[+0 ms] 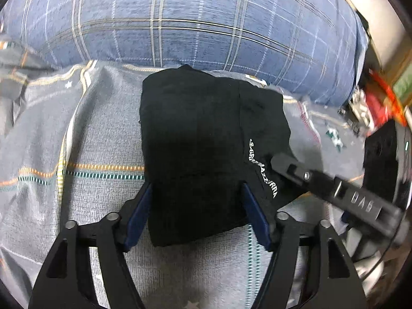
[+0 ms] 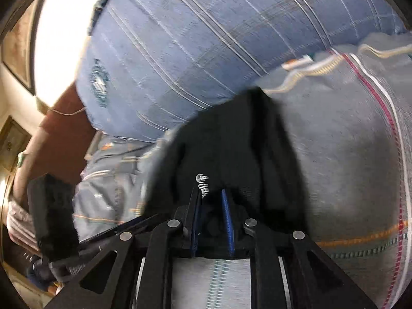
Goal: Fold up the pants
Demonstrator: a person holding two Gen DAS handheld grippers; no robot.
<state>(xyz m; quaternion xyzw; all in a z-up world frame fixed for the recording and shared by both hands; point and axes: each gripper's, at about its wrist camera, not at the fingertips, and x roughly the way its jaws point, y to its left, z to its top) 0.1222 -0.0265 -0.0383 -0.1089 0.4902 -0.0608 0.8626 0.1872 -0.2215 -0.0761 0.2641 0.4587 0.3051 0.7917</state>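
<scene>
Grey bedding (image 1: 85, 134) backs the folded black pants (image 1: 200, 139) — blue pillow (image 1: 180, 18) at twelve o'clock. Left tongs (image 1: 197, 193) straddle the bundle wide open, steadying it. Right tongs (image 2: 211, 200) sit nearly closed, seemingly pinching cloth — likely tidying.

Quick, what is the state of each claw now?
Left claw: open, straddling the folded black fabric pants, not clamped.
Right claw: nearly shut; grip on the pants cannot be told.

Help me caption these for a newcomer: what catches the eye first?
The black pants, folded into a compact bundle with white lettering, lie mid-frame on the grey striped bedspread. The left gripper straddles their near edge, fingers wide apart. Behind rises a big blue plaid pillow.
</scene>
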